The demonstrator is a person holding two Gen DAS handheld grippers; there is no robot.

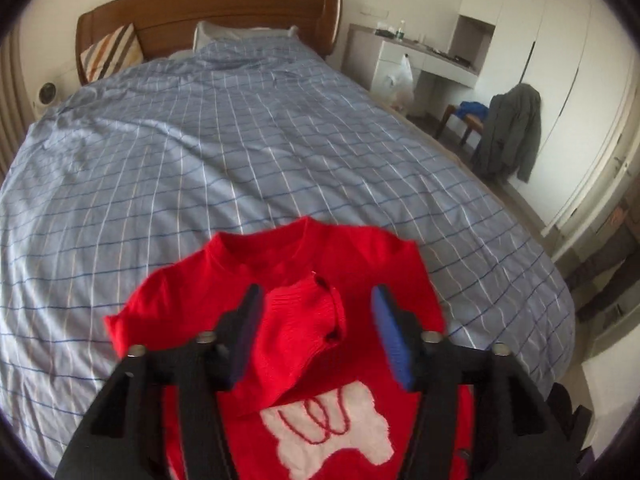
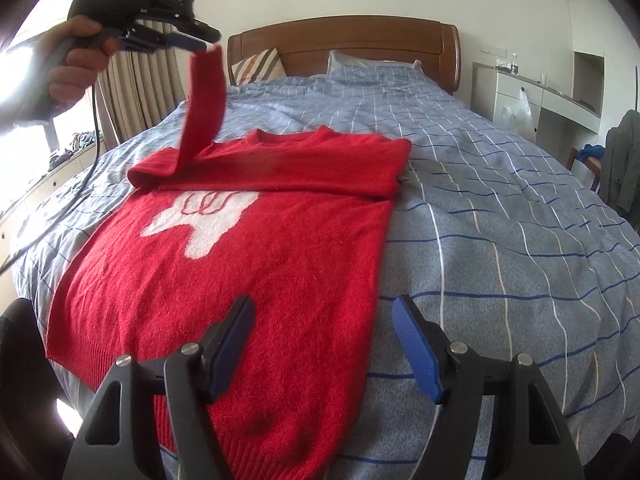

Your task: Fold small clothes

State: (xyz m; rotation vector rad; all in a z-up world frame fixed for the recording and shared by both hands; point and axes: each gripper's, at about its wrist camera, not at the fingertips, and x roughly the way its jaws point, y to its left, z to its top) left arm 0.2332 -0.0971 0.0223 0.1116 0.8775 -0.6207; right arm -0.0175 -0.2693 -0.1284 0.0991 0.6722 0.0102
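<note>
A small red sweater (image 2: pixel 256 256) with a white patch lies flat on the bed, its right sleeve folded across the chest. My left gripper (image 1: pixel 316 328) hovers above the sweater, jaws wide apart, with the left sleeve cuff (image 1: pixel 308 328) loose between them. In the right wrist view the left gripper (image 2: pixel 200 42) is high at upper left and the red sleeve (image 2: pixel 204 100) hangs down from its tips, seemingly dropping. My right gripper (image 2: pixel 324 344) is open and empty, low over the sweater's hem at its right edge.
The bed has a blue checked cover (image 2: pixel 500 220), a wooden headboard (image 2: pixel 344 40) and pillows. A white desk (image 2: pixel 532 96), a chair with a grey jacket (image 1: pixel 512 132) and wardrobes stand on the right. Curtains (image 2: pixel 132 80) hang on the left.
</note>
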